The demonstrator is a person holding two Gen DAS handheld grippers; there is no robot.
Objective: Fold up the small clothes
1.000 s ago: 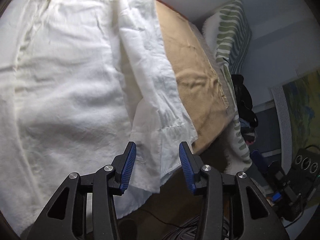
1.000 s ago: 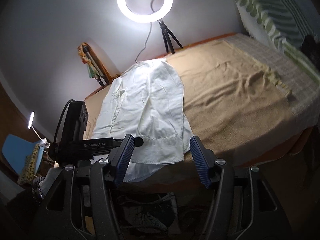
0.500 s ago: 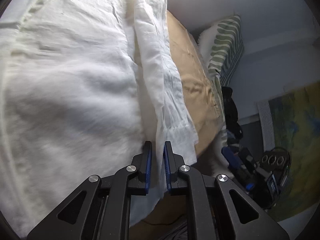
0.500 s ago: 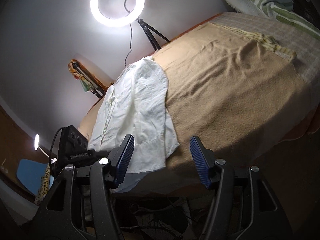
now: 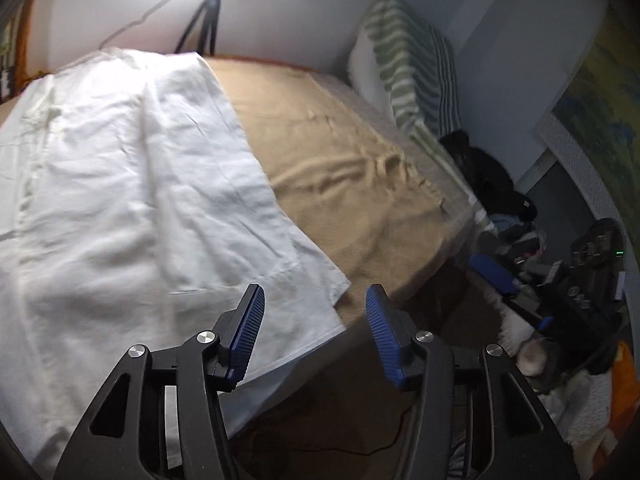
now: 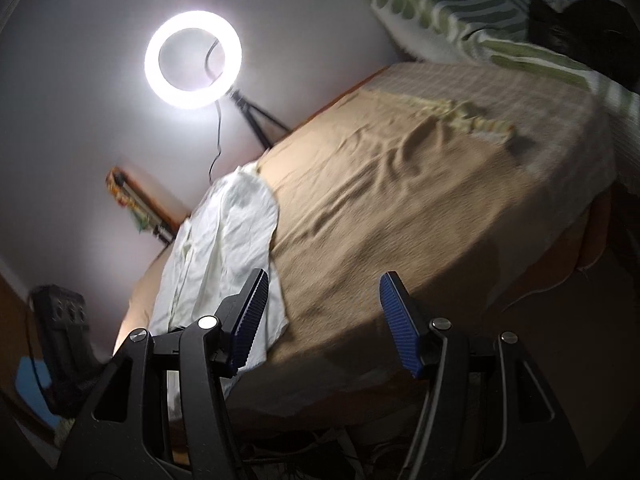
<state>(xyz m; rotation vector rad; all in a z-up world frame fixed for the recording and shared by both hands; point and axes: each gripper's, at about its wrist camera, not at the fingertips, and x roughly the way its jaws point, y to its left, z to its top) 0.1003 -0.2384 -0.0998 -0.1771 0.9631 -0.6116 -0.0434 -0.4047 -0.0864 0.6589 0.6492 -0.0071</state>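
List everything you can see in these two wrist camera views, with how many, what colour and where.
shirt: one, white, spread flat on the bed's left part, hem hanging over the near edge
blanket: one, tan, covering the bed
ring light: one, white, lit, on a black tripod behind the bed
pillow: one, green and white striped, against the far wall
dark clothing: one heap, black, beside the pillow
left gripper: one, black with blue pads, jaws opening, nothing between them, above the shirt's hem
right gripper: one, black with blue pads, open, empty, at the bed's near edge
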